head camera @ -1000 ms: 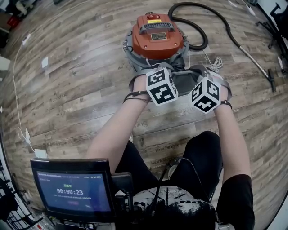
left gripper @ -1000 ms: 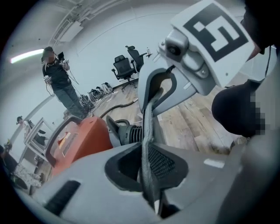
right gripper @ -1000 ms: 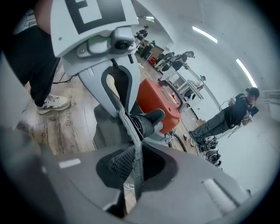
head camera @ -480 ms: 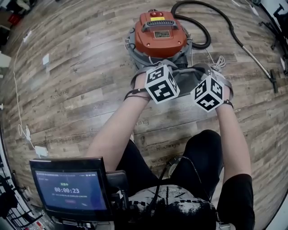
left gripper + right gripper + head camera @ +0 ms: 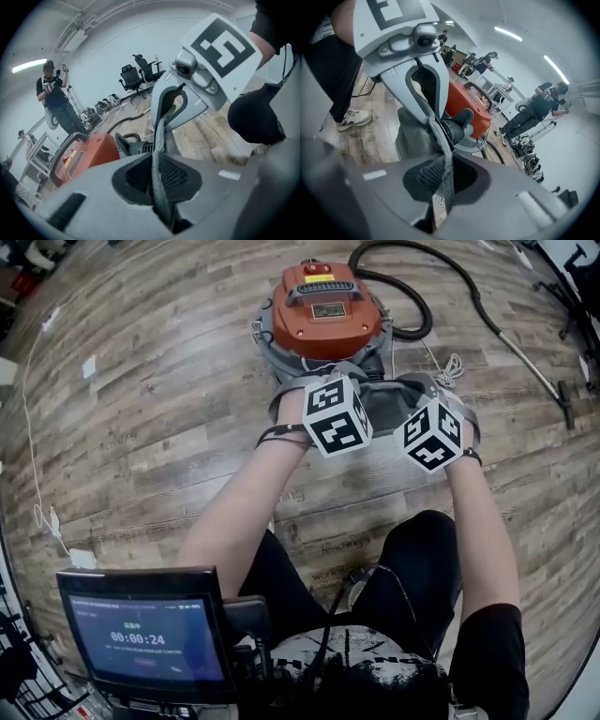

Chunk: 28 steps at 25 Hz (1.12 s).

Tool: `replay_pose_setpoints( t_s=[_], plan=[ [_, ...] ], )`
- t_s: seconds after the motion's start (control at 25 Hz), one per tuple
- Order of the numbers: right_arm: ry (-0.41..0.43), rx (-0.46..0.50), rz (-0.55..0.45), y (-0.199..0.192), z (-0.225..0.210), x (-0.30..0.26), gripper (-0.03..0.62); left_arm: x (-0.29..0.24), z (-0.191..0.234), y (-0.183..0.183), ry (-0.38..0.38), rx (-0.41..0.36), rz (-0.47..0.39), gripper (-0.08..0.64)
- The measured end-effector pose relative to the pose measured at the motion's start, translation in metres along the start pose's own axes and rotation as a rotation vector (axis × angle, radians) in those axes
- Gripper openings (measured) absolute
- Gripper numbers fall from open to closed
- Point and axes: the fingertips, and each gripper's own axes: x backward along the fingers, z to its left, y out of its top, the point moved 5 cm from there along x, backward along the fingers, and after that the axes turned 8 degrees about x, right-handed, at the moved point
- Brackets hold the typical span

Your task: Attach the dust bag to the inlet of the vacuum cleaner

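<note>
Wood-plank floor [image 5: 159, 418] fills the head view. The person is seated on it with both forearms stretched forward.

Round vacuum cleaner with an orange top and grey metal drum [image 5: 323, 320] stands upright on the floor, just beyond both grippers. Long black hose [image 5: 412, 282] loops off its right side. Thin metal wand [image 5: 525, 357] lies further right on the planks, well apart from the hands.

Grey fabric dust bag [image 5: 382, 401] is off the floor, stretched between the two grippers right against the near side of the drum. In the right gripper view it hangs as a crumpled grey mass [image 5: 415, 136] just beside the black round inlet port [image 5: 457, 123] on the drum. Can't tell whether the bag's opening is on the port.

Left gripper [image 5: 158, 180]: jaws clamped on a folded strip of the bag's edge, fabric running up between the pads. Its marker cube [image 5: 337, 416] faces the head camera.

Right gripper [image 5: 443, 180]: jaws closed the same way on the opposite edge of the bag, fabric pinched between the textured pads. Its cube [image 5: 431, 435] sits just right of the left one, not touching.

Small blue-lit screen [image 5: 150, 638] sits at the lower left. Thin white cable [image 5: 37, 474] trails along the floor's left edge.
</note>
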Motion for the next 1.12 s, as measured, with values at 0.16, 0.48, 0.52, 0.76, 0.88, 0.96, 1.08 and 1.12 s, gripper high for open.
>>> replay_pose_setpoints(
  t_s=[0.16, 0.48, 0.52, 0.76, 0.88, 0.96, 1.08, 1.12],
  plan=[
    [0.007, -0.030, 0.030, -0.009, 0.003, -0.006, 0.023, 0.002, 0.001, 0.011, 0.022, -0.024, -0.033, 0.045],
    [-0.020, 0.067, 0.038, 0.011, -0.005, 0.000, 0.023, -0.002, 0.003, -0.010, -0.037, 0.104, -0.037, 0.038],
    [-0.027, 0.085, 0.036, 0.016, -0.005, 0.001, 0.023, -0.003, 0.004, -0.014, -0.050, 0.121, -0.027, 0.037],
    [-0.045, 0.079, 0.010, 0.018, -0.003, -0.001, 0.025, -0.004, 0.004, -0.018, -0.032, 0.106, -0.014, 0.035],
    [-0.040, 0.009, -0.012, 0.007, -0.003, -0.001, 0.025, -0.003, 0.004, -0.009, -0.007, 0.075, -0.025, 0.037],
    [-0.039, -0.030, -0.023, 0.001, -0.001, 0.003, 0.023, 0.001, 0.003, -0.001, 0.001, 0.053, -0.035, 0.040],
    [-0.044, -0.046, -0.013, -0.004, 0.003, 0.011, 0.023, 0.009, -0.004, 0.009, 0.011, 0.032, -0.053, 0.044],
    [-0.044, -0.051, -0.012, -0.004, 0.004, 0.013, 0.023, 0.011, -0.006, 0.010, 0.012, 0.032, -0.058, 0.044]
  ],
)
